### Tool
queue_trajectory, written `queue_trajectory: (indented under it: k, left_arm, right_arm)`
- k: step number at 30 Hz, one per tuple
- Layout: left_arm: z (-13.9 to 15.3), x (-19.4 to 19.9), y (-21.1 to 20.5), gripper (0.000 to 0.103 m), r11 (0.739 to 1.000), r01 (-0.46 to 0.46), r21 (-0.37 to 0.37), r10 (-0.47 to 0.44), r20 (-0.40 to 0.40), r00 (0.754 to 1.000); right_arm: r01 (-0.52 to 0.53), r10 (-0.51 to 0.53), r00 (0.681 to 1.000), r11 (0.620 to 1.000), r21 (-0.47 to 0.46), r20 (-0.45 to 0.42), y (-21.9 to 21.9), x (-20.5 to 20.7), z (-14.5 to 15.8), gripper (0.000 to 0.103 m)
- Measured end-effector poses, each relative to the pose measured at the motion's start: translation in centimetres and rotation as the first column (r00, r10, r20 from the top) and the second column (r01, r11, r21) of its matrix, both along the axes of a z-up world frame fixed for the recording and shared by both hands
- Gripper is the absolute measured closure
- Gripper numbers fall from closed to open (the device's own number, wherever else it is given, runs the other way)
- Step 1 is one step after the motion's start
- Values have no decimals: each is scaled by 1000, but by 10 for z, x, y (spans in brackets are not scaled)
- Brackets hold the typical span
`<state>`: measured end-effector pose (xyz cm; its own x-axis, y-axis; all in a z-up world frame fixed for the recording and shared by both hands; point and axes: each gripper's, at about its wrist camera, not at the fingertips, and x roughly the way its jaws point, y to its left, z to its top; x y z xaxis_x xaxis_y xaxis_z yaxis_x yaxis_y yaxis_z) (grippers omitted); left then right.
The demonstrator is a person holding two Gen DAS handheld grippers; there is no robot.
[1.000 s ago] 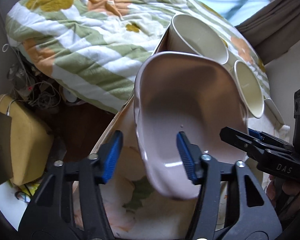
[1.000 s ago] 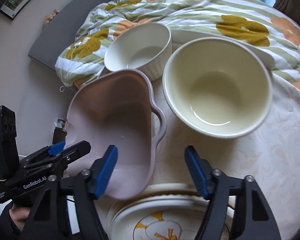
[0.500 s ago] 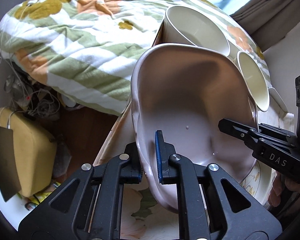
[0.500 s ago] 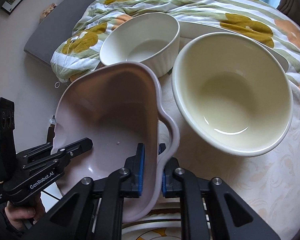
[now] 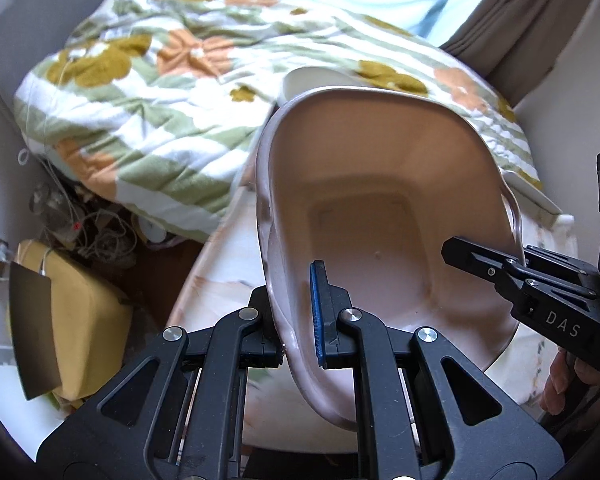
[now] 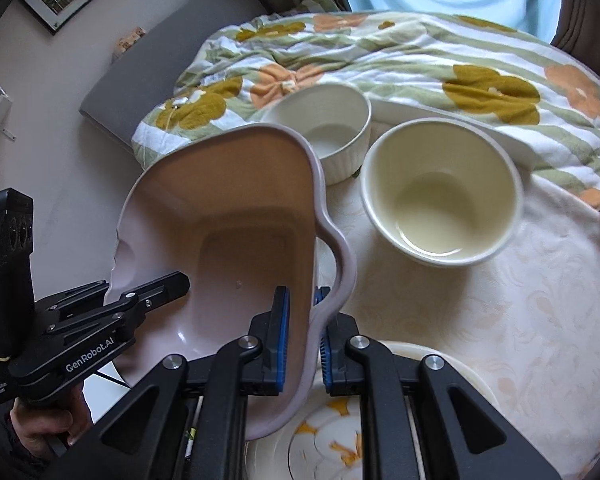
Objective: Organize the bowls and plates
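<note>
A pink dish with handles (image 5: 380, 208) (image 6: 236, 216) is held off the table, tilted, by both grippers. My left gripper (image 5: 296, 316) is shut on its left rim. My right gripper (image 6: 302, 332) is shut on its right rim by the handle. A cream round bowl (image 6: 440, 188) and a white ribbed bowl (image 6: 332, 128) stand on the table beyond the dish. A white plate with a yellow flower pattern (image 6: 380, 440) lies under the right gripper.
A round table with a cream patterned cloth (image 6: 520, 312) bears the dishes. A floral striped quilt (image 5: 160, 92) (image 6: 420, 60) lies behind it. A yellow box (image 5: 84, 320) and cables lie on the floor at the left.
Both grippers closed on the pink dish's rims, then lifted it off the table and tilted it up. The bowls stayed where they were.
</note>
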<state>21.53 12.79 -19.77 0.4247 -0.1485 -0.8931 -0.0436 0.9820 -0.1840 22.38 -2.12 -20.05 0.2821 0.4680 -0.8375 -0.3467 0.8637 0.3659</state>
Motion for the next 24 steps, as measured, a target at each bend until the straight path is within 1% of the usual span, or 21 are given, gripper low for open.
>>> queue_trajectory:
  k: [4, 6, 9, 12, 15, 16, 19, 21, 24]
  left_arm:
    - [29, -22, -44, 94, 999, 47, 12, -48, 43, 998]
    - [42, -34, -75, 94, 997, 81, 12, -82, 64, 995]
    - [53, -50, -118, 94, 991, 134, 6, -134, 85, 987]
    - [57, -66, -167, 94, 980, 199, -8, -197, 94, 976]
    - [54, -82, -218, 94, 964, 265, -26, -262, 91, 961]
    - [52, -85, -229, 94, 960, 278, -32, -275, 86, 958]
    - [39, -93, -272, 94, 945, 322, -64, -319, 58, 946]
    - [27, -93, -300, 94, 932, 351, -90, -350, 33, 936]
    - [13, -90, -329, 94, 917, 388, -98, -389, 7, 921]
  right_arm:
    - [50, -52, 998, 998, 31, 42, -42, -27, 30, 90]
    - [87, -89, 994, 996, 36, 63, -70, -46, 44, 90]
    - [146, -148, 986, 989, 38, 82, -109, -73, 55, 90]
    - [204, -206, 974, 978, 34, 91, -150, -98, 61, 90]
    - [275, -276, 957, 961, 25, 87, -196, -123, 63, 90]
    - [296, -296, 951, 955, 18, 85, -210, -130, 63, 90]
    - [345, -344, 936, 939, -6, 74, -245, -145, 60, 90]
    - [383, -381, 923, 924, -18, 58, -270, -153, 53, 90]
    - [427, -426, 904, 903, -38, 34, -300, -158, 39, 90]
